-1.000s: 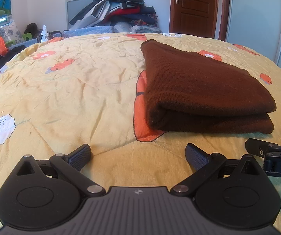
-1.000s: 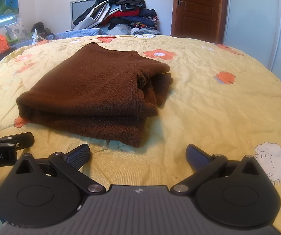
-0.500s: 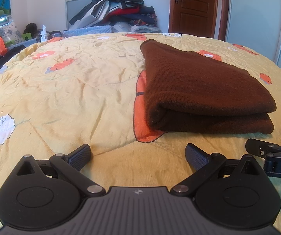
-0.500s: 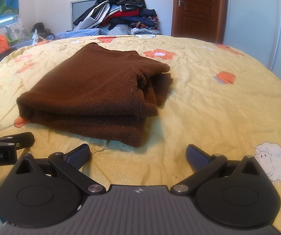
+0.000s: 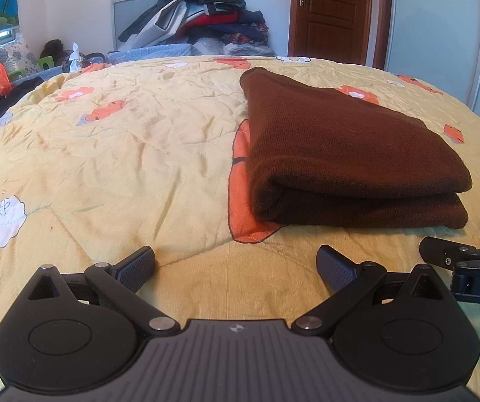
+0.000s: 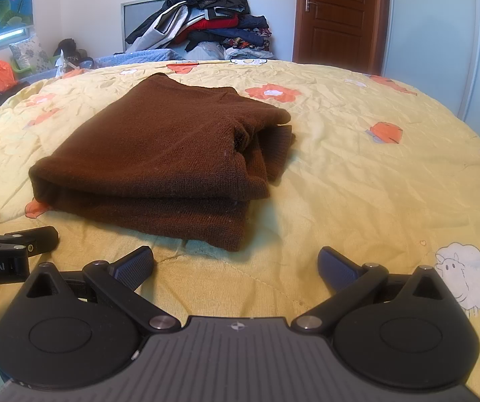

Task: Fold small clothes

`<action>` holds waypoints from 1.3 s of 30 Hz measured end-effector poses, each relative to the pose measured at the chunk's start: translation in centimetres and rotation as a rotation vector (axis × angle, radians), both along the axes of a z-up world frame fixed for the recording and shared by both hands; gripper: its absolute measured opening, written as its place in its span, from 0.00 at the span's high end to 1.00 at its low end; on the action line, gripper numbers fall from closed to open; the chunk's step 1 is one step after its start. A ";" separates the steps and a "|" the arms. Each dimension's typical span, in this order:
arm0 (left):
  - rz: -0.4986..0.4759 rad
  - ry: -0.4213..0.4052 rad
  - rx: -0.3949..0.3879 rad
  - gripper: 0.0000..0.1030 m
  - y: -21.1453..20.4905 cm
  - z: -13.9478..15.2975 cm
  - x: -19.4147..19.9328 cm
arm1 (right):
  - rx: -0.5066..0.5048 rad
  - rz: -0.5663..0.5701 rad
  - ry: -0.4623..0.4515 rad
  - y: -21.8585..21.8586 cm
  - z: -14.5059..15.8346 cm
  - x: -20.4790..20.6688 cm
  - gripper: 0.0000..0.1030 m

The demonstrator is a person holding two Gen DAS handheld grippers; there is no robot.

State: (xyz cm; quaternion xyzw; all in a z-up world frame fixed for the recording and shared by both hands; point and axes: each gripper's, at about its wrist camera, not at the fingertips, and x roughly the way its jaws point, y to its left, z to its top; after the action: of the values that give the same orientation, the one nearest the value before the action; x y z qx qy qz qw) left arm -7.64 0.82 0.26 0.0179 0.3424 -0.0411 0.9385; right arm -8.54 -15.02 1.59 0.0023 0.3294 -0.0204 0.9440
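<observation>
Brown knitted garment (image 5: 350, 154): folded in layers, lying on yellow flowered quilt (image 5: 139, 154). Left gripper (image 5: 236, 263): fingers spread wide, empty, low over the quilt; garment ahead and to its right, apart. Right gripper (image 6: 236, 263): fingers spread, empty; garment ahead and to its left, not touched.

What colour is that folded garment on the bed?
Dark brown, plain knit garment; the right wrist view shows it best.
</observation>
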 end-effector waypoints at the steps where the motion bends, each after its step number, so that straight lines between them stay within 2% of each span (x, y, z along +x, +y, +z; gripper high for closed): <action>1: 0.001 0.000 0.000 0.00 0.0 0.0 0.0 | 0.000 0.000 0.000 0.0 0.0 0.0 0.00; 39: -0.007 -0.025 -0.001 0.00 0.5 -0.1 -0.1 | -0.004 0.000 0.001 0.1 0.2 0.0 0.00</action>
State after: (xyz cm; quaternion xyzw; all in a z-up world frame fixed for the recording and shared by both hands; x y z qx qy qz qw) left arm -7.76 1.29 0.21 0.0194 0.3306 -0.0445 0.9425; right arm -8.50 -14.93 1.75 0.0004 0.3299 -0.0211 0.9438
